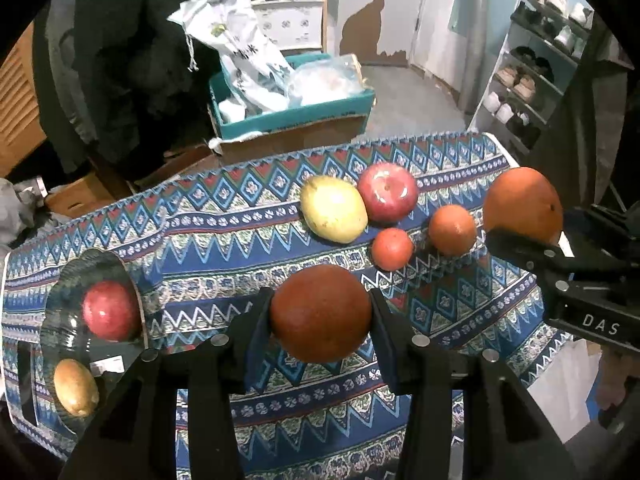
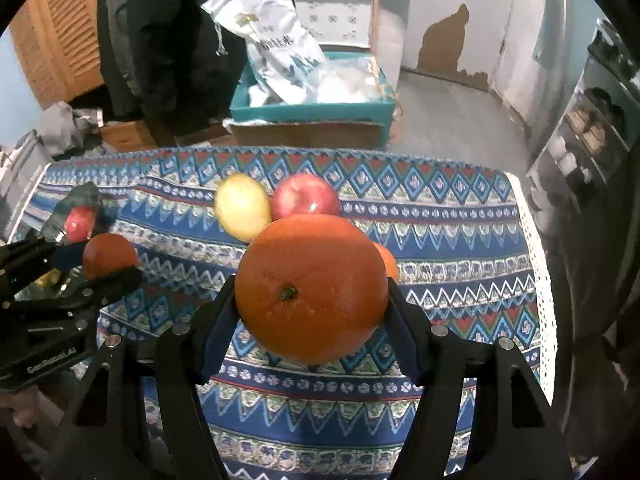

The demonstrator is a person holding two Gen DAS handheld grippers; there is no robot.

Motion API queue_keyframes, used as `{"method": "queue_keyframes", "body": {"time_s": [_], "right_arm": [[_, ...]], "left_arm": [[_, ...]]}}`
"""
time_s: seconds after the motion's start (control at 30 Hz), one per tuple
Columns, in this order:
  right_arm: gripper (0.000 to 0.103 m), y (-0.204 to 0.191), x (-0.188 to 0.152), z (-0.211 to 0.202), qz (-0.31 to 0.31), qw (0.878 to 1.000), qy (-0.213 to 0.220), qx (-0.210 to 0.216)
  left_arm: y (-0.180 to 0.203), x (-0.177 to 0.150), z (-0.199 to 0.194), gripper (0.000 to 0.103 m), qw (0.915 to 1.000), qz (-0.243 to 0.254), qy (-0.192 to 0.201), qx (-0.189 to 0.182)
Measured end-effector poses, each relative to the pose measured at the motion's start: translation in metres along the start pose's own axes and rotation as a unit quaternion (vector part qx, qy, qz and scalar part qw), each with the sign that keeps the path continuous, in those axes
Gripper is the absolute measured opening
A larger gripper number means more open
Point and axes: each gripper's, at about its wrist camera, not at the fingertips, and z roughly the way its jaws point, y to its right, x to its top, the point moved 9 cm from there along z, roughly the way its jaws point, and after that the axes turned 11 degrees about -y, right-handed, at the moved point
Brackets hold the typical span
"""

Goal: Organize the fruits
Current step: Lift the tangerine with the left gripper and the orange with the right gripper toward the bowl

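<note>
My left gripper (image 1: 321, 314) is shut on a dark orange (image 1: 321, 314) above the patterned cloth. My right gripper (image 2: 311, 290) is shut on a large orange (image 2: 311, 290), which also shows at the right of the left wrist view (image 1: 522, 204). On the cloth lie a yellow pear (image 1: 333, 209), a red apple (image 1: 387, 192) and two small oranges (image 1: 392, 249) (image 1: 452, 230). At the left a glass bowl (image 1: 94, 268) holds a red apple (image 1: 109, 310) and a yellow-brown fruit (image 1: 76, 387).
The table (image 1: 224, 240) has a blue patterned cloth; its far edge drops to the floor. Behind it stands a teal box (image 1: 292, 114) with bags. A shoe rack (image 1: 536, 76) stands at the right.
</note>
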Motion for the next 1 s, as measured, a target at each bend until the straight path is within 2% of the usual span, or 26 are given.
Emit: {"method": "queue_keyframes", "body": {"time_s": [0.53, 0.73, 1.0], "right_arm": [[0.068, -0.046, 0.021, -0.054, -0.037, 0.997, 0.059, 0.018], [0.068, -0.064, 0.027, -0.064, -0.051, 0.996, 0.068, 0.025], [0.068, -0.093, 0.039, -0.067, -0.07, 0.994, 0.071, 0.034]], "left_arm": [[-0.028, -0.001, -0.046, 0.047, 0.999, -0.026, 0.036, 0.0], [-0.042, -0.002, -0.058, 0.047, 0.9981, -0.042, 0.044, -0.007], [-0.065, -0.003, -0.068, 0.047, 0.9969, -0.057, 0.054, 0.001]]}}
